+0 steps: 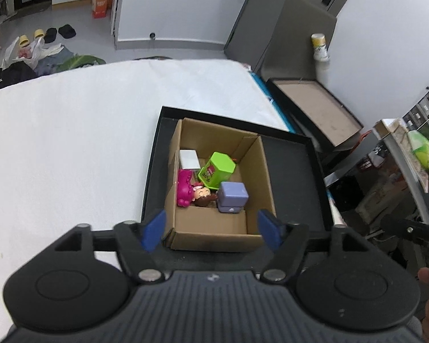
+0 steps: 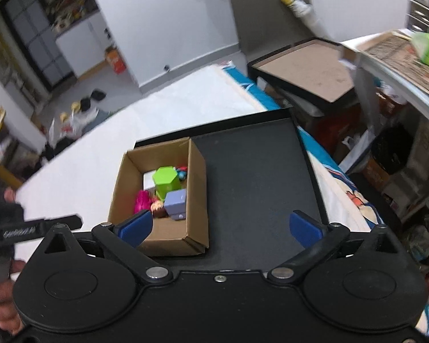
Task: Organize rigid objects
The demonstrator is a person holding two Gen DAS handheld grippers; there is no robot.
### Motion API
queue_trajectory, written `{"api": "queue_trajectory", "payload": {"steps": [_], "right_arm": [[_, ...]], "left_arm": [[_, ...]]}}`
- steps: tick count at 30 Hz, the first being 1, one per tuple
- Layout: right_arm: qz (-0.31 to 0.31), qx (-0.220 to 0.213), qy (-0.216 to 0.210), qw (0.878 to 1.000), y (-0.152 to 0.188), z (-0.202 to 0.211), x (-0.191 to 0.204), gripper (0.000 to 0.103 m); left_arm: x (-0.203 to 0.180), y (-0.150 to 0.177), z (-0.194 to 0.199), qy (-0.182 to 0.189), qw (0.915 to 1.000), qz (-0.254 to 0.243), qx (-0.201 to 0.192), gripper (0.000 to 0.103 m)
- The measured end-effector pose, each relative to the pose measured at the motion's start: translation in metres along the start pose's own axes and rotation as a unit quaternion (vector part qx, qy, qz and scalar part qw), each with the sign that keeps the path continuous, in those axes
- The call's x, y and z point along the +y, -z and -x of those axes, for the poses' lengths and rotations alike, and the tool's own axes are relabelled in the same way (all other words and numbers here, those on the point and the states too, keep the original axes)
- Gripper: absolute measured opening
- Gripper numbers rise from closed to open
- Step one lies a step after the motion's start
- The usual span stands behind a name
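An open cardboard box (image 1: pixel 260 183) stands in the left part of a black tray (image 1: pixel 294 171). It holds a green hexagonal box (image 1: pixel 217 168), a purple box (image 1: pixel 233 195), a magenta toy (image 1: pixel 184 188), a small doll (image 1: pixel 203 195) and a white box (image 1: pixel 188 158). My left gripper (image 1: pixel 211 228) is open and empty above the box's near wall. My right gripper (image 2: pixel 220 225) is open and empty over the tray (image 2: pixel 254 177), right of the cardboard box (image 2: pixel 197 188). The green box (image 2: pixel 166 181) and purple box (image 2: pixel 176 203) show there too.
The tray lies on a white bed surface (image 1: pixel 71 131). A second black tray with a brown base (image 1: pixel 320 108) sits beyond the bed's right edge. A cluttered shelf (image 2: pixel 400 54) stands at the right. Clothes and shoes lie on the floor (image 1: pixel 37 54).
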State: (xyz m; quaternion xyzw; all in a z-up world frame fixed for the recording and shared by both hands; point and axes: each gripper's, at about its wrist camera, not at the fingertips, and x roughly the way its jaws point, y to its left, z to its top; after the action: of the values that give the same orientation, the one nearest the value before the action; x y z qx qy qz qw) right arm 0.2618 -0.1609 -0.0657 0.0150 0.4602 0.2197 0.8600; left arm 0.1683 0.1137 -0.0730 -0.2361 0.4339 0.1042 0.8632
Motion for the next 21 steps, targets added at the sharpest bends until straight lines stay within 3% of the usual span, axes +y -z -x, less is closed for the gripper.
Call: {"api": "queue_trajectory", "payload": {"steps": [3,11,21], "right_arm": [[-0.006,-0.014,0.011,1.000,0.005,0.012,-0.004,0.103],[-0.016,-0.051,0.023,0.998,0.018,0.041,-0.008,0.103],[-0.027,-0.087,0.034,0.995,0.031,0.079,-0.003,0.103]], "left_arm": [[-0.004,0.005,0.016,0.014,0.9998,-0.005,-0.010,0.082],[-0.012,0.017,0.052,0.023,0.9988,-0.029,-0.034,0.090],[-0.023,0.037,0.097,0.045,0.9948,-0.057,-0.072,0.094]]}}
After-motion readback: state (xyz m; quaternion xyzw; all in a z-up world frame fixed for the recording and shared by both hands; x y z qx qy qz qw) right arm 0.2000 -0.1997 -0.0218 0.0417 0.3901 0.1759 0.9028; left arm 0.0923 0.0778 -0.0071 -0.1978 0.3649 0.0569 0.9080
